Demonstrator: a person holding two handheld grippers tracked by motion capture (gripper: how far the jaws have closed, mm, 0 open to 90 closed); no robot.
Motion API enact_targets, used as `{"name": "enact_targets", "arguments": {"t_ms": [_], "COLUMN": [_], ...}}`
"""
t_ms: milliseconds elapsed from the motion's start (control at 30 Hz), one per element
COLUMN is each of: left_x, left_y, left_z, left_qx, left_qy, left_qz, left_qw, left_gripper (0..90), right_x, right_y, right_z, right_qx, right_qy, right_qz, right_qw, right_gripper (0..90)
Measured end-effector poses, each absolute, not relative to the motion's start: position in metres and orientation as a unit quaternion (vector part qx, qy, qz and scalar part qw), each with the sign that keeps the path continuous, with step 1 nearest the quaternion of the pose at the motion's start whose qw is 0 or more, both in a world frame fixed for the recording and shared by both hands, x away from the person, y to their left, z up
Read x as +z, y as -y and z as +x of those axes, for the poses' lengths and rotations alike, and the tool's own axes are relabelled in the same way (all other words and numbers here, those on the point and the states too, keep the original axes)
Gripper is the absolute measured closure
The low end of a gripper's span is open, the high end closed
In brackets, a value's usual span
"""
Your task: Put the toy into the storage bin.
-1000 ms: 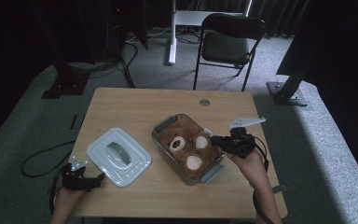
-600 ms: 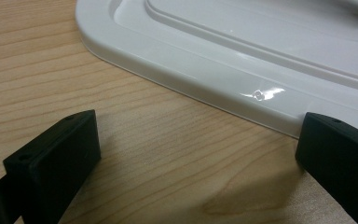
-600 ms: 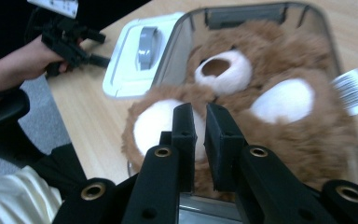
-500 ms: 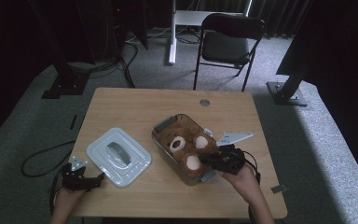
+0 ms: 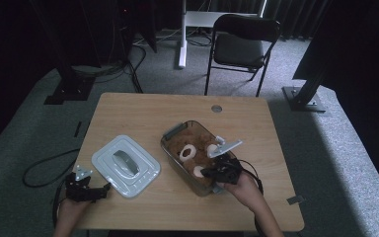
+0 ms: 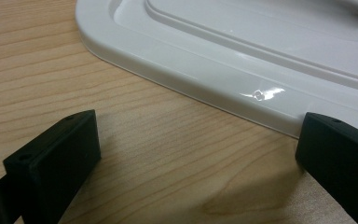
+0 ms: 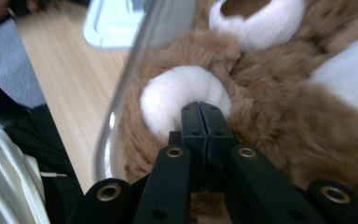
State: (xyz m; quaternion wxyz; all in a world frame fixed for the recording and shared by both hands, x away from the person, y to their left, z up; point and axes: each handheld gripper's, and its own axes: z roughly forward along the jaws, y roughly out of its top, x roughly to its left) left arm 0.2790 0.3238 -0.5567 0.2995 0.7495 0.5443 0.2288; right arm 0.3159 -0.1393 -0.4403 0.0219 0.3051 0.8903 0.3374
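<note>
A brown plush toy [image 5: 193,144] with white patches lies in a clear container [image 5: 173,131] on the wooden table [image 5: 128,113]. My right gripper [image 5: 205,173] reaches into the container's near end. In the right gripper view its jaws [image 7: 200,110] have just been closing and now meet, tips against a white fur patch [image 7: 175,91] of the toy [image 7: 284,121]; I see nothing between them. The container's white lid [image 5: 126,165] lies to the left. My left gripper [image 5: 106,186] rests open beside the lid's near corner, its jaws [image 6: 200,149] wide apart before the lid edge [image 6: 261,42].
A round cable grommet [image 5: 216,108] sits near the table's far edge. A black chair [image 5: 242,44] stands behind the table. The container's clear wall [image 7: 135,60] curves close to the right jaws. Bare wood lies between lid and container.
My right hand has moved left and down from the container's right side into its near end, onto the plush toy. The left hand and the lid have stayed put.
</note>
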Motion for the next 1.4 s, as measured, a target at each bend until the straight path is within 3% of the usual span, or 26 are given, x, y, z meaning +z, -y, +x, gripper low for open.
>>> {"name": "enact_targets", "arguments": {"t_ms": [133, 267, 367, 833, 967, 1100, 1267, 1367, 1400], "left_x": [-0.557, -0.557, -0.557, -0.557, -0.556, -0.556, -0.556, -0.556, -0.555], "left_y": [-0.324, -0.324, -0.324, -0.324, -0.324, -0.324, -0.323, -0.324, -0.324], "left_z": [0.279, 0.279, 0.279, 0.279, 0.279, 0.279, 0.278, 0.278, 0.278], "left_qx": [0.229, 0.229, 0.229, 0.228, 0.229, 0.229, 0.229, 0.226, 0.222], "left_qy": [-0.544, -0.544, -0.544, -0.544, -0.544, -0.544, -0.546, -0.547, -0.55], "left_qz": [0.75, 0.75, 0.75, 0.75, 0.751, 0.75, 0.749, 0.749, 0.748], "left_qw": [0.299, 0.299, 0.299, 0.298, 0.297, 0.297, 0.298, 0.297, 0.298], "left_gripper": [0.5, 0.5, 0.5, 0.5, 0.5, 0.5, 0.5, 0.5, 0.5], "right_x": [-0.442, -0.442, -0.442, -0.438, -0.424, -0.409, -0.396, -0.394, -0.393], "right_y": [0.126, 0.105, 0.099, 0.117, 0.131, 0.146, 0.172, 0.187, 0.192], "right_z": [0.319, 0.315, 0.319, 0.319, 0.316, 0.316, 0.316, 0.319, 0.319], "right_qx": [0.297, 0.226, 0.202, 0.29, 0.331, 0.371, 0.432, 0.443, 0.448], "right_qy": [-0.907, -0.934, -0.942, -0.917, -0.9, -0.875, -0.826, -0.811, -0.804], "right_qz": [0.296, 0.265, 0.259, 0.271, 0.282, 0.3, 0.346, 0.362, 0.37], "right_qw": [0.033, 0.074, 0.07, 0.044, 0.044, 0.085, 0.109, 0.119, 0.124], "right_gripper": [89.8, 89.9, 89.9, 85.5, 68.3, 39.1, 26.9, 13.0, 13.6]}}
